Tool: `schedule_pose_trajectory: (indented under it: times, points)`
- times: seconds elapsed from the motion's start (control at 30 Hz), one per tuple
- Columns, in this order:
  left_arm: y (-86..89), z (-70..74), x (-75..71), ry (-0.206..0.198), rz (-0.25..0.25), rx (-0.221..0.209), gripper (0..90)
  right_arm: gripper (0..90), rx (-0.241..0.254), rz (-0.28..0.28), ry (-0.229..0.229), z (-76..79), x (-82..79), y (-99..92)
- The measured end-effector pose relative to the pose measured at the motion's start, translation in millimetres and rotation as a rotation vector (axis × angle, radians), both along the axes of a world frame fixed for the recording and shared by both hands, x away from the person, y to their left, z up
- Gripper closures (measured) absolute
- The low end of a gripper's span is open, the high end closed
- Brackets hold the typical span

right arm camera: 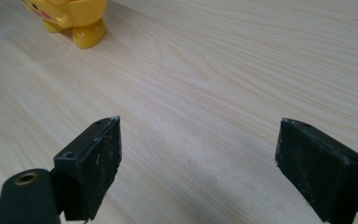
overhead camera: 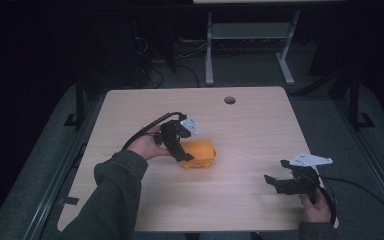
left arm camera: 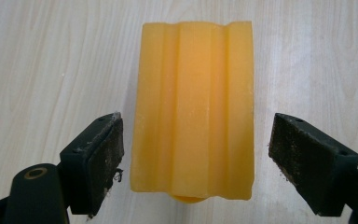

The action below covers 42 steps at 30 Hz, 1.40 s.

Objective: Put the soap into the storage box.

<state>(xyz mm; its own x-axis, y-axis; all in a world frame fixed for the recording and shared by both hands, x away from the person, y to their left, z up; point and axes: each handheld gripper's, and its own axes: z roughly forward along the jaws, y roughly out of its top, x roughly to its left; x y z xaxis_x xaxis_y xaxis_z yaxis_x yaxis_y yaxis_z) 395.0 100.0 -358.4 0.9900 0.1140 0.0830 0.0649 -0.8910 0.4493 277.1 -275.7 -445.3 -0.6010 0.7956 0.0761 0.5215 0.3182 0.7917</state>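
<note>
Here your left tool point(left arm camera: 193, 158) hangs open straddling the yellow toy point(left arm camera: 193, 109), whose long axis runs straight ahead between the jaws (neither pad touching). It lies left of centre on the tabletop point(overhead camera: 250, 125); your right tool point(overhead camera: 292, 182), also open, waits well apart.

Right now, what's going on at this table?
A person holds a gripper in each hand over a wooden table. The left gripper is down at a yellow toy, its jaws open on either side of the toy and not touching it. The right gripper hangs open over bare wood near the table's right edge, holding nothing. The toy rests on the table.
</note>
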Motion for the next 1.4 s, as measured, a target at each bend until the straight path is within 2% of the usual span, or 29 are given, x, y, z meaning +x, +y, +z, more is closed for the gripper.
schedule_pose_trajectory:
  times: [0.6,0.9,1.4]
  points:
    - [6.8,4.8,-7.0,-0.011,0.002,-0.001,16.7,13.9,-0.003,0.002,0.000,0.0,0.1,0.4]
    - [19.1,10.6,-12.6,-0.026,0.016,-0.018,16.9,13.9,-0.004,0.000,-0.001,0.1,0.0,0.0]
    - [40.5,10.8,-23.7,-0.042,0.053,-0.048,17.1,13.9,-0.007,-0.012,-0.007,0.1,-0.6,-1.2]
